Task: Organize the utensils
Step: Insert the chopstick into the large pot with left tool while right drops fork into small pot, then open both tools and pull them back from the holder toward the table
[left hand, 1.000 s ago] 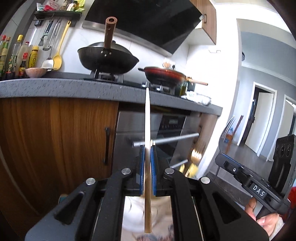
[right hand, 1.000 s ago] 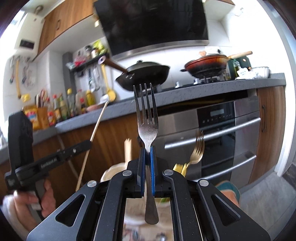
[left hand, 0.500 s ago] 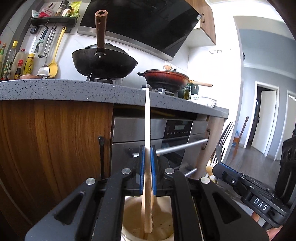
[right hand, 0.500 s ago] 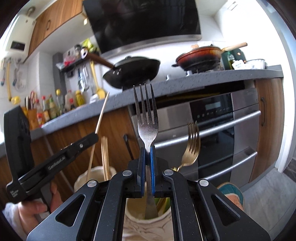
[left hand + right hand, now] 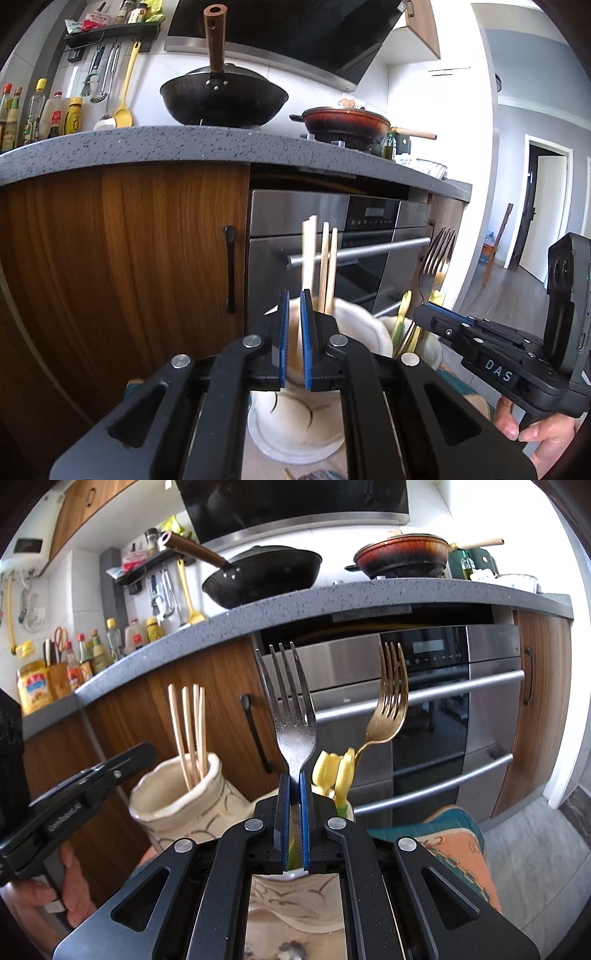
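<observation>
My left gripper is open a little and empty, just left of several wooden chopsticks that stand in a cream ceramic jar. The jar and its chopsticks also show in the right wrist view. My right gripper is shut on a silver fork, tines up, with its handle down inside a second cream jar. That jar also holds a gold fork and yellow-handled utensils. The right gripper appears at the right of the left wrist view.
A wooden cabinet and a steel oven stand close behind the jars, under a grey counter with a black wok and a red pan. An orange and teal mat lies at the right.
My left gripper let go of the chopstick, which now stands in the jar, and opened slightly. My right gripper lowered the silver fork into the second jar.
</observation>
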